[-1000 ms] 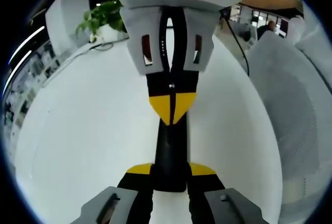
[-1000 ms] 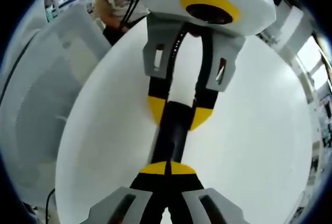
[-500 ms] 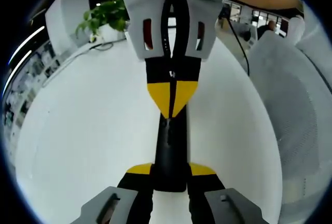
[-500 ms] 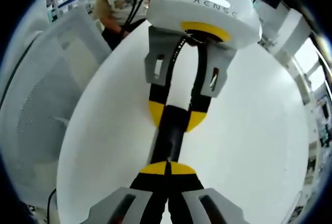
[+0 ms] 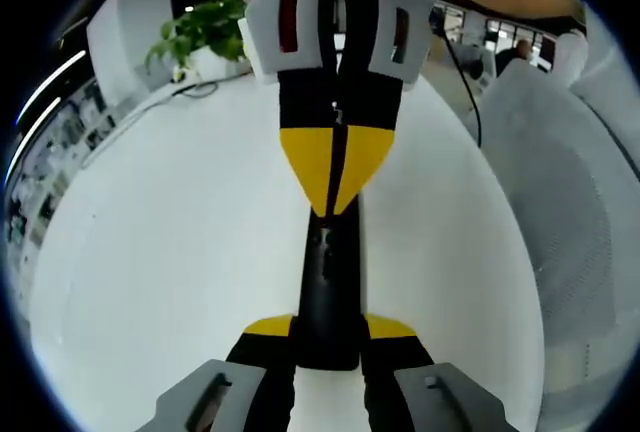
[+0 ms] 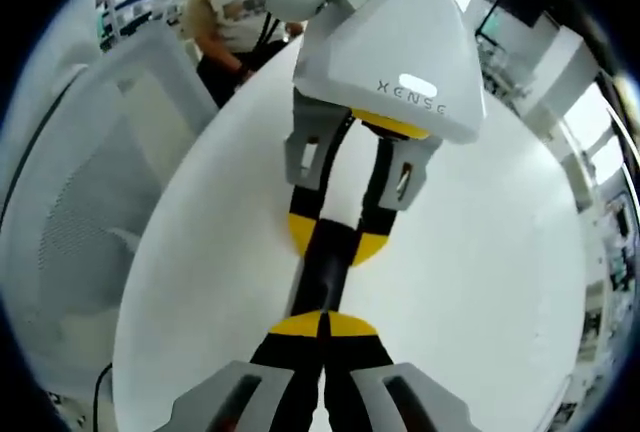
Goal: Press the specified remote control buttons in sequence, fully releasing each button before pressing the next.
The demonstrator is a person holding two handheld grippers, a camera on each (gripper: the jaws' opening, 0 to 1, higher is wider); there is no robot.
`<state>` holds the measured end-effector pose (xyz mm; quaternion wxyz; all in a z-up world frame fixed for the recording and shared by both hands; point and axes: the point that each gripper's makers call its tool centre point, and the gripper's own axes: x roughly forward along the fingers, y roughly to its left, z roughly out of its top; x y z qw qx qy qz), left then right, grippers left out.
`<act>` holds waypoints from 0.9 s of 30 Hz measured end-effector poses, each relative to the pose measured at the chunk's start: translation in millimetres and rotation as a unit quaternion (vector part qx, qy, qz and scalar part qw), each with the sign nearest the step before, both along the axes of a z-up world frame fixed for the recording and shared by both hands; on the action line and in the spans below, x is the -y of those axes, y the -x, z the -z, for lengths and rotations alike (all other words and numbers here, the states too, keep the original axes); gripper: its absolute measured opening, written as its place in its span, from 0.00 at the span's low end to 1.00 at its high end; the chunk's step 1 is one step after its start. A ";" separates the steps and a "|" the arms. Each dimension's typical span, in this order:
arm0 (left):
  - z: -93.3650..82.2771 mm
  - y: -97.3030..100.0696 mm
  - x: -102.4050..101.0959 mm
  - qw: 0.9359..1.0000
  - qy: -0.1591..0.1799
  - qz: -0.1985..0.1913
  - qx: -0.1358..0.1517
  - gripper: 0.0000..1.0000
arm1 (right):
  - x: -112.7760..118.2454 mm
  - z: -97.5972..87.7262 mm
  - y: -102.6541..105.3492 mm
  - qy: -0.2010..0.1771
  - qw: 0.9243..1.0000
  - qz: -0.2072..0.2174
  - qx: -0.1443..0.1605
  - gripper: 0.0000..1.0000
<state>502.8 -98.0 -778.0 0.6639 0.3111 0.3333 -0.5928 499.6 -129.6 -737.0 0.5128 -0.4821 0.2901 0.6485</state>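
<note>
The white bench [image 5: 150, 282] spreads wide under both cameras, smooth and bright. Beside it stands a big white perforated panel [image 5: 585, 212], on the right edge of the left gripper view and again on the left of the right gripper view [image 6: 80, 182]. Beyond the far edge of the bench a person [image 6: 232, 14] in a light top is there, with dark cables running past them.

Now to the action. The black remote control [image 5: 328, 292] lies lengthwise along the middle of the bench, slim and dark. In the left gripper view the left claw [image 5: 328, 330] has its yellow-tipped jaws set either side of the remote's near end, pinching it. Coming in from the top is the right claw [image 5: 334, 187], jaws pressed together into one yellow point, and that point is down on the remote's top face, towards its far half; whether it truly presses a button I cannot tell.

Flip to the right gripper view: the right claw [image 6: 323, 324] again shows its yellow tips closed tight, sitting on the remote [image 6: 322, 272], and facing it the left claw [image 6: 335, 242] grips the remote's other end.

Smallest of all, a green potted plant [image 5: 200, 32] sits at the bench's far corner.
</note>
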 end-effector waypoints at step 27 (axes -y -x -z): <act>-0.2 0.4 0.8 1.000 0.005 0.000 -0.001 0.24 | 5.6 24.2 13.0 0.014 1.000 -0.003 -0.027 0.00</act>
